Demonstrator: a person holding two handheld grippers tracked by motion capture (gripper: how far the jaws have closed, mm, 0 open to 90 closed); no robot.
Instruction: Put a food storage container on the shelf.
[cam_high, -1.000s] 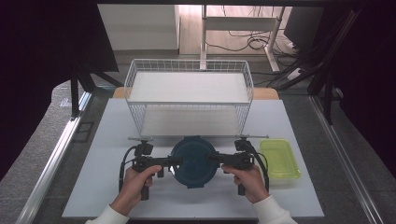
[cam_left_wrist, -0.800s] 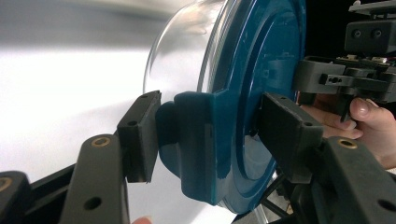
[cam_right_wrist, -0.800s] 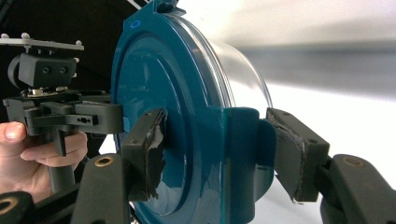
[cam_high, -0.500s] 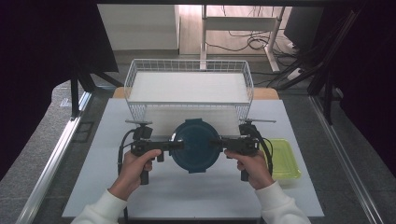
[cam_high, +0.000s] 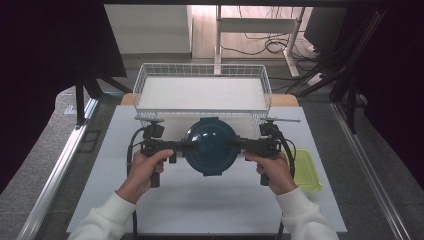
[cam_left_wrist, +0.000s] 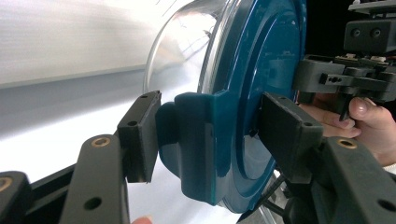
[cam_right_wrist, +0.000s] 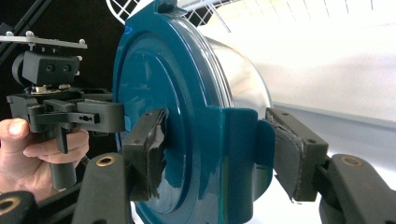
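Observation:
A round container (cam_high: 210, 145) with a teal lid and a clear bowl hangs above the white table top, just in front of the wire basket. My left gripper (cam_high: 192, 146) is shut on its left side tab and my right gripper (cam_high: 234, 145) on its right side tab. In the left gripper view, my left gripper (cam_left_wrist: 212, 135) clamps the teal tab (cam_left_wrist: 196, 140), one pad under it and one on the lid (cam_left_wrist: 261, 70). The right gripper view shows my right gripper (cam_right_wrist: 219, 154) gripping the opposite tab (cam_right_wrist: 238, 140) the same way, with the clear bowl (cam_right_wrist: 243, 79) behind the lid.
A white wire basket (cam_high: 200, 66) stands at the back of the table, its front wall close behind the container. A yellow-green flat lid (cam_high: 307, 170) lies at the right, beside my right hand. The white table top (cam_high: 200, 210) stretches toward the person.
Both grippers have lifted the container off the table and carried it toward the wire basket. Their grip on the tabs looks the same.

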